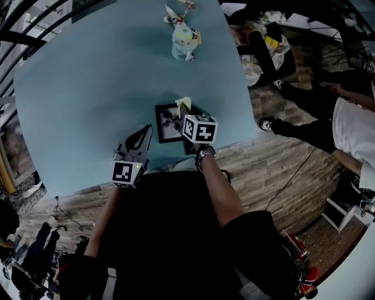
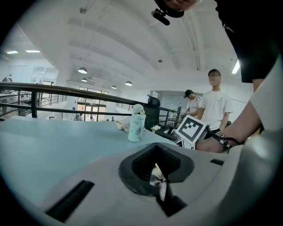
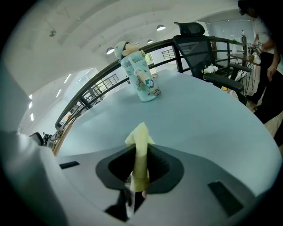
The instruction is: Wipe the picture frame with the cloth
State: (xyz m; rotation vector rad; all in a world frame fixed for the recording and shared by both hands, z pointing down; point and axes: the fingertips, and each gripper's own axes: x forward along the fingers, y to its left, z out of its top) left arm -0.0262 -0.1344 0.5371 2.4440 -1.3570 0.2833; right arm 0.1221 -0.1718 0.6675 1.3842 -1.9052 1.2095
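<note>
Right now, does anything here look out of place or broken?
Nothing looks spilled or broken. The picture frame sits slightly askew by the table's near edge, but the left gripper is pinching it, and the bottle stands upright.

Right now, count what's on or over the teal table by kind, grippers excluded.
Black-edged picture frame: 1
Pale yellow cloth, held in the right gripper: 1
Mint printed bottle with plush cap: 1
Crumpled whitish bundle at the far edge: 1
Total: 4

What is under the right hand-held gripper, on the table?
The frame, lying on the table; its left part shows. Its right edge is covered by the right hand-held gripper and the cloth.
</note>
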